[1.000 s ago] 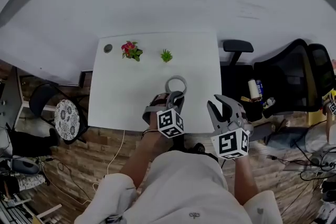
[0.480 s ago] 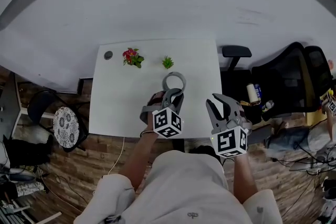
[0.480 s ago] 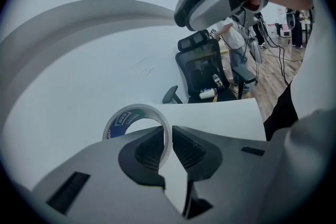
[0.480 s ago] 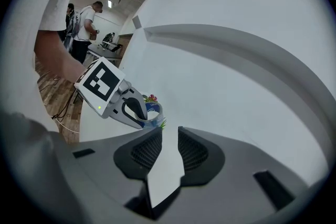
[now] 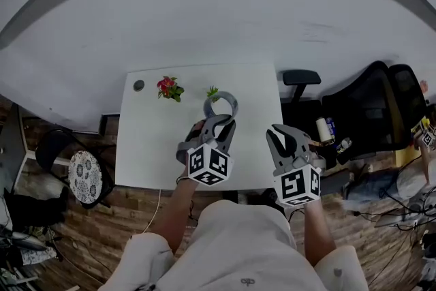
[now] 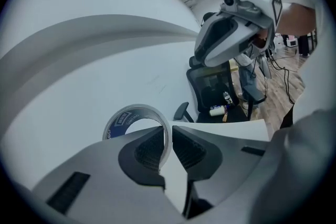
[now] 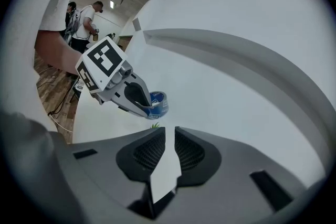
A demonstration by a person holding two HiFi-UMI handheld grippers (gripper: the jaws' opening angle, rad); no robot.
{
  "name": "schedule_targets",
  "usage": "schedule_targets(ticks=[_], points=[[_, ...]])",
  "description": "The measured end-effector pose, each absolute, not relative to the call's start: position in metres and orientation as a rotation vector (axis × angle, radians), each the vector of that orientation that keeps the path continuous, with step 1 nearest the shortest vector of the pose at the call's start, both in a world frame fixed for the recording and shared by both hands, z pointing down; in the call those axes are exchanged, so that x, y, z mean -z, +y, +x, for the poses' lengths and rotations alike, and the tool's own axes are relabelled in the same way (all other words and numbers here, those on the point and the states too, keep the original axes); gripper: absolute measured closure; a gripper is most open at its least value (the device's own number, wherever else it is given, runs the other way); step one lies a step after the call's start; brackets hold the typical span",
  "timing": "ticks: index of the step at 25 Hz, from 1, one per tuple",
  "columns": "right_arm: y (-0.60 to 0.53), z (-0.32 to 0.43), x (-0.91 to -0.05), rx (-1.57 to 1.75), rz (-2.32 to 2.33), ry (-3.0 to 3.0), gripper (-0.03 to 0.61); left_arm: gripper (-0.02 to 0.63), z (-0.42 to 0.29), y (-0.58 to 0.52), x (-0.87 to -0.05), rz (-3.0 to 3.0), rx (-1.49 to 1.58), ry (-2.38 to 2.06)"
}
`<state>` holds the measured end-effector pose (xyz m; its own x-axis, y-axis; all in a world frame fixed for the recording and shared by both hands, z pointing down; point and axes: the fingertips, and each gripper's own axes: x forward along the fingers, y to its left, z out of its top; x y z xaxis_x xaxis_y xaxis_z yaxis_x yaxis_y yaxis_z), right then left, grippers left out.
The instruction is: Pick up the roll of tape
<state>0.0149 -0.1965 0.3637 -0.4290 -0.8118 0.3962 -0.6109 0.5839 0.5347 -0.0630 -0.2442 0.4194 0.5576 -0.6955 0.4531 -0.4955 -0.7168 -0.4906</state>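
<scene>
- At the far middle of the white table [image 5: 153, 140], the roll of tape [image 6: 136, 109] is held up off the surface, near the small green plant [image 5: 212, 91].
- The left gripper [image 6: 168, 139] is clamped on the roll's thin wall, with one pad inside the ring and one outside. The ring stands roughly upright.
- The right gripper [image 7: 169, 139] is seen to the right, by the table's near right edge. Its jaws have just been closing; a narrow gap is left and nothing is between them.
- Step judged: the lift is under way, and the roll looks clear of the table.
- Clamp pressure is to be held steady. Only a thin wall is pinched, so wrist twist is to be avoided or the roll may swing or slip.
- The rise is best made straight up, clear of the green plant and the red flower [image 5: 168, 86] at far left.
- The right gripper is not needed and is best left apart from the roll.
</scene>
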Motion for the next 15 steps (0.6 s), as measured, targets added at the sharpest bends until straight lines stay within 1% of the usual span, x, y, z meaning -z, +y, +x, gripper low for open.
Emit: schedule_targets(ticks=[6, 15], points=[[-0.209, 0.012, -0.344, 0.444, 1.146, -2.222, 0.541, 0.552, -0.072, -0.249, -0.371, -2.479, 0.801, 1.027], [-0.217, -0.003, -0.314, 0.512, 1.170, -2.270, 0.563, 0.552, -0.082, -0.238, -0.326, -2.524, 0.609, 1.073]])
